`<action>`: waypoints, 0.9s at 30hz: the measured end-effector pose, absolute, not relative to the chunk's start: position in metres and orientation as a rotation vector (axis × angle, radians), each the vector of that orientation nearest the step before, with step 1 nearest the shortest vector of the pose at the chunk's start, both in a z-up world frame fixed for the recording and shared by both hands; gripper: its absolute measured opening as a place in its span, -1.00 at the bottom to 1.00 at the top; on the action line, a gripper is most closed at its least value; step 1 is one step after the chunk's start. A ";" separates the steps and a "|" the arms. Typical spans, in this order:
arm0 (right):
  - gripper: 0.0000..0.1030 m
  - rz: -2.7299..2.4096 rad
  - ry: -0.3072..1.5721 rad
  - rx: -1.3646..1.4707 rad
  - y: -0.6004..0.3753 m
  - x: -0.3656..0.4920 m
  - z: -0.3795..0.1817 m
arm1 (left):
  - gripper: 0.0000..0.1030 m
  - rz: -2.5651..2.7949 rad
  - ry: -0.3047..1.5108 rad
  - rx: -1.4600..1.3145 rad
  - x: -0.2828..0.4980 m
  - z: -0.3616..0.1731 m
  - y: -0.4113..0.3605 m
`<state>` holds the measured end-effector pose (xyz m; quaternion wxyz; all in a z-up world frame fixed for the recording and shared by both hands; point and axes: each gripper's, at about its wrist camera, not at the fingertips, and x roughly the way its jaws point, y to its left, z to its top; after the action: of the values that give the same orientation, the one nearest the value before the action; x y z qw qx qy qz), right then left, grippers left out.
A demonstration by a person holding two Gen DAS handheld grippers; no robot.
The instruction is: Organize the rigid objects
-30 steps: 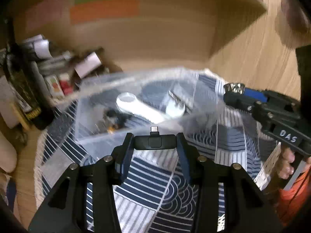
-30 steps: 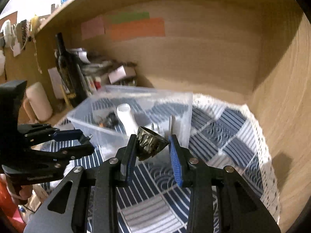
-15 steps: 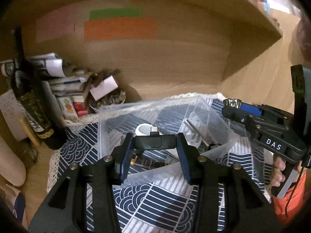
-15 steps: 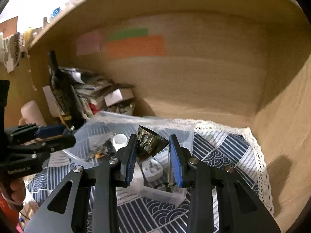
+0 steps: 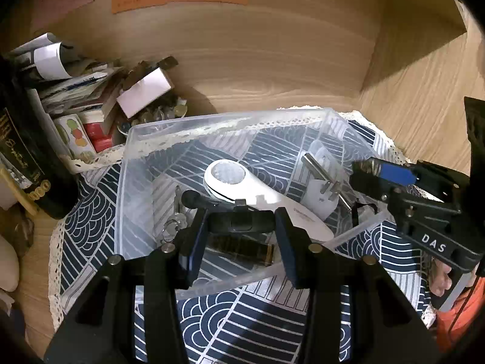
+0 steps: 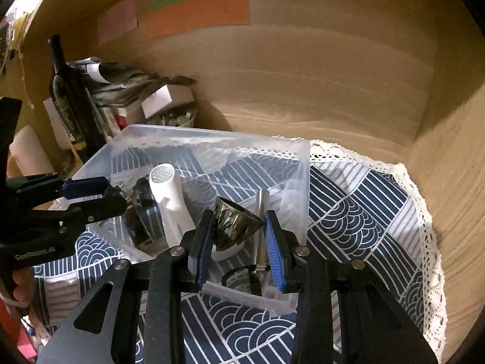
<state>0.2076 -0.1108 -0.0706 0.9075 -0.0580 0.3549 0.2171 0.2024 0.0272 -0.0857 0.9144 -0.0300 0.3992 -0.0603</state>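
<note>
My left gripper (image 5: pixel 241 223) is shut on a small black USB-C adapter (image 5: pixel 241 221) and holds it above the near part of a clear plastic bin (image 5: pixel 133 139). My right gripper (image 6: pixel 238 227) is shut on a shiny dark metal cup (image 6: pixel 235 223), tilted, over the bin's (image 6: pixel 303 163) near right corner. The bin holds a white handheld device (image 5: pixel 236 182), a white wall plug (image 5: pixel 321 191), keys (image 5: pixel 174 224) and a dark flat item (image 5: pixel 242 248). The right gripper shows at the right of the left wrist view (image 5: pixel 363 166), the left gripper at the left of the right wrist view (image 6: pixel 118 195).
The bin stands on a blue-and-white patterned cloth (image 6: pixel 363 212) inside a wooden alcove. A dark wine bottle (image 6: pixel 66 97), stacked papers and small boxes (image 5: pixel 91 91) crowd the back left. A wooden side wall (image 6: pixel 448 182) rises at the right.
Both grippers have moved forward and over the bin, each still holding its object; the bin's contents now show from above.
</note>
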 end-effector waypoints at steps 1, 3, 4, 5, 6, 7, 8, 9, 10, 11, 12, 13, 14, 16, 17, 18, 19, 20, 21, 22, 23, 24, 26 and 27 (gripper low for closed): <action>-0.40 0.451 0.735 -0.118 -0.110 0.208 -0.071 | -0.14 -0.121 0.820 -0.062 0.202 -0.086 0.027; -0.33 0.450 0.739 -0.111 -0.111 0.209 -0.072 | -0.01 -0.120 0.816 -0.064 0.201 -0.086 0.028; -0.28 0.449 0.738 -0.108 -0.112 0.208 -0.072 | 0.03 -0.121 0.812 -0.069 0.200 -0.085 0.029; -0.26 0.449 0.737 -0.106 -0.111 0.208 -0.071 | 0.07 -0.120 0.807 -0.071 0.198 -0.085 0.029; -0.25 0.449 0.735 -0.104 -0.112 0.207 -0.070 | 0.08 -0.120 0.804 -0.070 0.197 -0.084 0.029; -0.25 0.450 0.733 -0.102 -0.112 0.206 -0.069 | 0.08 -0.120 0.801 -0.069 0.196 -0.082 0.029; -0.25 0.453 0.728 -0.101 -0.112 0.205 -0.066 | 0.09 -0.119 0.795 -0.069 0.193 -0.080 0.029; -0.24 0.455 0.720 -0.099 -0.113 0.202 -0.063 | 0.10 -0.119 0.789 -0.070 0.191 -0.077 0.029; -0.21 0.456 0.705 -0.098 -0.113 0.198 -0.058 | 0.11 -0.119 0.777 -0.070 0.187 -0.073 0.030; -0.20 0.459 0.691 -0.096 -0.114 0.195 -0.053 | 0.15 -0.116 0.767 -0.068 0.184 -0.070 0.030; -0.17 0.462 0.679 -0.094 -0.114 0.192 -0.049 | 0.20 -0.111 0.752 -0.066 0.180 -0.066 0.030; -0.11 0.464 0.666 -0.092 -0.115 0.188 -0.045 | 0.22 -0.107 0.735 -0.063 0.175 -0.061 0.031; -0.06 0.466 0.647 -0.089 -0.115 0.184 -0.039 | 0.23 -0.105 0.720 -0.062 0.171 -0.057 0.031; 0.12 0.473 0.596 -0.081 -0.117 0.171 -0.025 | 0.25 -0.098 0.686 -0.062 0.160 -0.046 0.033; 0.13 0.476 0.577 -0.077 -0.118 0.166 -0.019 | 0.27 -0.094 0.665 -0.064 0.153 -0.040 0.034; 0.13 0.480 0.565 -0.075 -0.118 0.162 -0.016 | 0.33 -0.090 0.649 -0.065 0.148 -0.035 0.035; 0.16 0.486 0.546 -0.070 -0.119 0.157 -0.010 | 0.36 -0.083 0.626 -0.068 0.140 -0.028 0.037; 0.20 0.490 0.527 -0.064 -0.120 0.150 -0.005 | 0.40 -0.080 0.615 -0.070 0.135 -0.023 0.037; 0.34 0.493 0.505 -0.058 -0.121 0.144 0.000 | 0.46 -0.078 0.589 -0.070 0.126 -0.015 0.038; 0.49 0.494 0.479 -0.048 -0.123 0.136 0.006 | 0.51 -0.075 0.573 -0.068 0.120 -0.010 0.039; 0.56 0.493 0.463 -0.044 -0.123 0.131 0.009 | 0.66 -0.069 0.554 -0.065 0.113 -0.005 0.039; 0.63 0.490 0.435 -0.039 -0.124 0.123 0.014 | 0.82 -0.057 0.526 -0.061 0.104 0.002 0.039; 0.65 0.482 0.396 -0.044 -0.124 0.112 0.021 | 0.93 -0.045 0.490 -0.061 0.092 0.011 0.040; 0.72 0.476 0.380 -0.043 -0.124 0.107 0.024 | 0.94 -0.042 0.474 -0.060 0.086 0.016 0.039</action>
<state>0.1066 -0.1238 0.0244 0.9538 -0.0211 0.1869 0.2341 0.0864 0.0394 0.0157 0.9714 -0.0298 0.2348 -0.0206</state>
